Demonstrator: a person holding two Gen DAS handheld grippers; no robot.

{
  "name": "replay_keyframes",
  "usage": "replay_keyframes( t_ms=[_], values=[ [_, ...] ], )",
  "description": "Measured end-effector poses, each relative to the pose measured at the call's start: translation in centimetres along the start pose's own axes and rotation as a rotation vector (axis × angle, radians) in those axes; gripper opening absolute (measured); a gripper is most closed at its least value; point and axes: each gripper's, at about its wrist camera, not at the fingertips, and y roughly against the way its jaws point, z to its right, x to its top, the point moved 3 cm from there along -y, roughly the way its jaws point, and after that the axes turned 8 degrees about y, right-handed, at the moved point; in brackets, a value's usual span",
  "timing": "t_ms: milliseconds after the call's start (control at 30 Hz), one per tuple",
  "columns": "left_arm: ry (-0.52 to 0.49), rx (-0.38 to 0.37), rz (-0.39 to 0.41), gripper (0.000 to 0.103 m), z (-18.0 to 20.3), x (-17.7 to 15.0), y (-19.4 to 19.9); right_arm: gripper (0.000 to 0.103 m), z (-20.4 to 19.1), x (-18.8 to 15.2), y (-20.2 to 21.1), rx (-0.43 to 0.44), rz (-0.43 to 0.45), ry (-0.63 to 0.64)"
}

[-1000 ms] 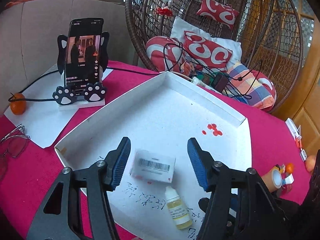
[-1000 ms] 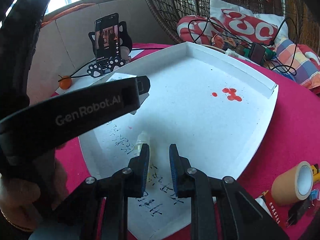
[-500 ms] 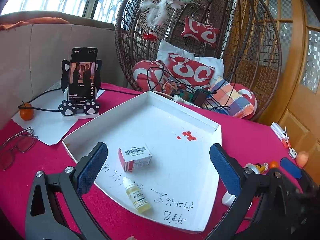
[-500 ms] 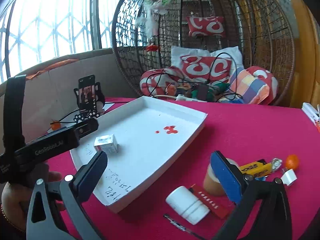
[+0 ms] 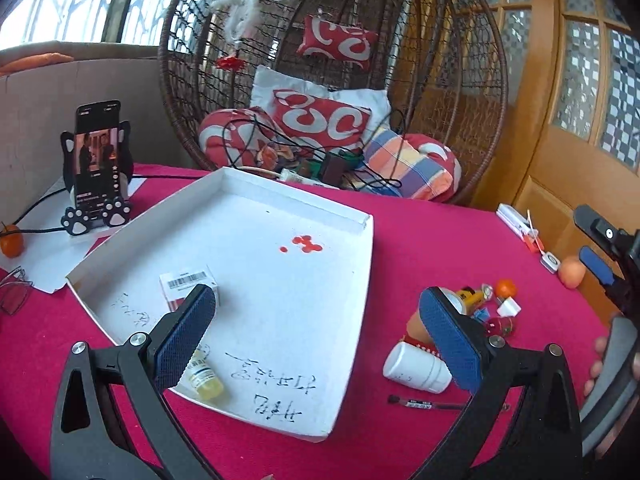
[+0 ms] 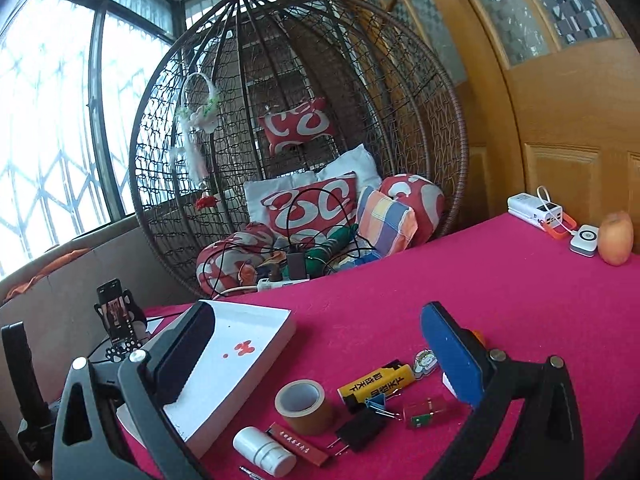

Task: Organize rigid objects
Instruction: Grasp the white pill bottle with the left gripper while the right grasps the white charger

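A white tray (image 5: 280, 320) lies on the red table and holds a small barcoded box (image 5: 186, 286) and a yellow dropper bottle (image 5: 202, 376). My left gripper (image 5: 316, 332) is open and empty above the tray's near edge. My right gripper (image 6: 316, 356) is open and empty above a cluster of loose items: a white pill bottle (image 6: 262, 450), a brown tape roll (image 6: 306, 406), a yellow lighter (image 6: 376, 386), a black plug (image 6: 360, 432) and a red slim box (image 6: 298, 442). The tray also shows in the right wrist view (image 6: 256, 356).
A phone on a cat-paw stand (image 5: 98, 168) stands at the far left. A wicker hanging chair with cushions (image 5: 328, 128) is behind the table. A power bank (image 6: 534, 210), a small white device (image 6: 586, 240) and an apple (image 6: 616, 238) lie far right. Glasses (image 5: 12, 292) lie left.
Both grippers have opened wide and pulled back from the tray, leaving the box and bottle in it. The right gripper has swung right over the loose items.
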Motion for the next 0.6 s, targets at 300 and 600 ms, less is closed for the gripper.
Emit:
replay_keyframes(
  t_ms=[300, 600],
  values=[
    [-0.284, -0.103, -0.188, 0.103, 8.4, -5.8, -3.4, 0.103, 3.2, -1.3, -0.2, -0.025, -0.041, -0.079],
    [-0.343, -0.075, -0.284, 0.103, 9.7, -7.9, -6.9, 0.103, 7.8, -1.3, -0.2, -0.124, -0.071, -0.117]
  ],
)
